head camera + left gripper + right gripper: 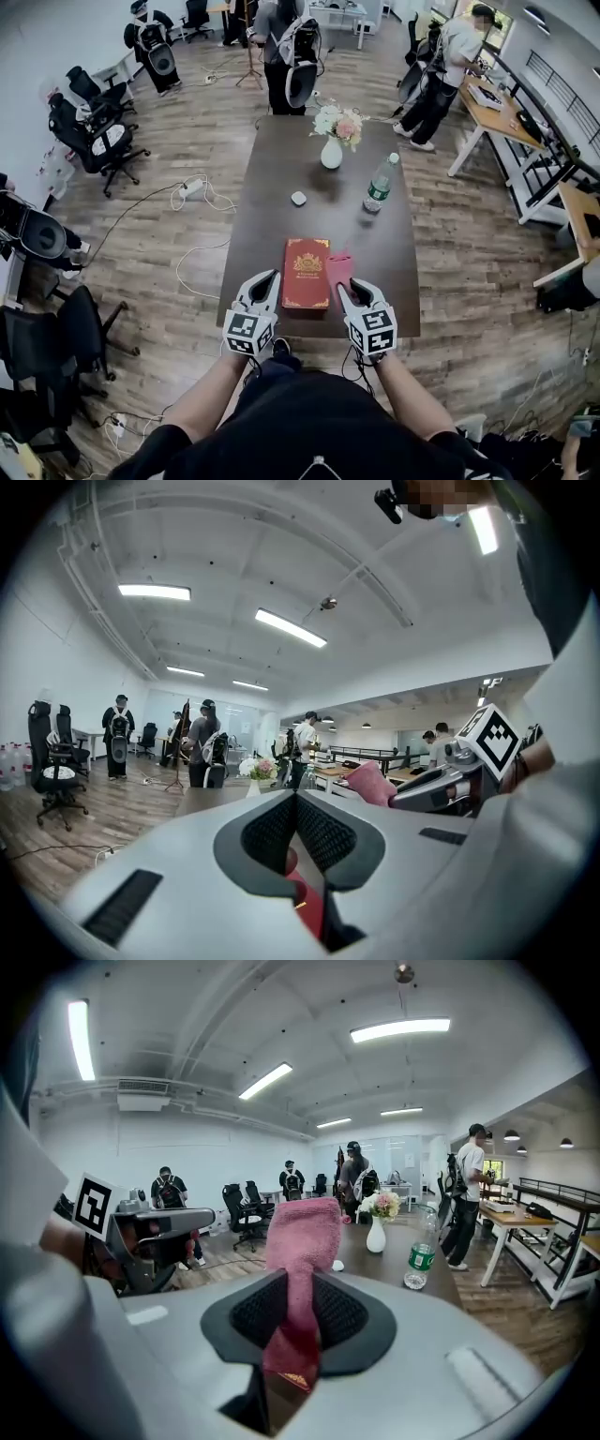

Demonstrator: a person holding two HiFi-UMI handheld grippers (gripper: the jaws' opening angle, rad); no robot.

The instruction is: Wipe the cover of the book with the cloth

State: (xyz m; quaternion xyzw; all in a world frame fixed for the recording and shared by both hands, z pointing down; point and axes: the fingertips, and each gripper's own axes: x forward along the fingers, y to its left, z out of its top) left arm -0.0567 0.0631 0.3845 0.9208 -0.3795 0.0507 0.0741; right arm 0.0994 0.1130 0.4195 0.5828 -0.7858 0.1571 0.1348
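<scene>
A: Book location?
B: The red book [307, 273] is laid flat on the desk [281, 178], near the front edge, between the two tools.
A: Tool states?
B: The pink cloth [302, 1241] is clamped in the right tool [298, 1312]. The left tool [295, 832] is closed on nothing, just left of the book.
A: Risks?
B: The book is not pinned, so it could be pushed off the near edge by a wipe. Only a narrow fold of cloth is pinched and could be dragged out. The cover could be scraped if the jaws are pressed down past the cloth.
</scene>
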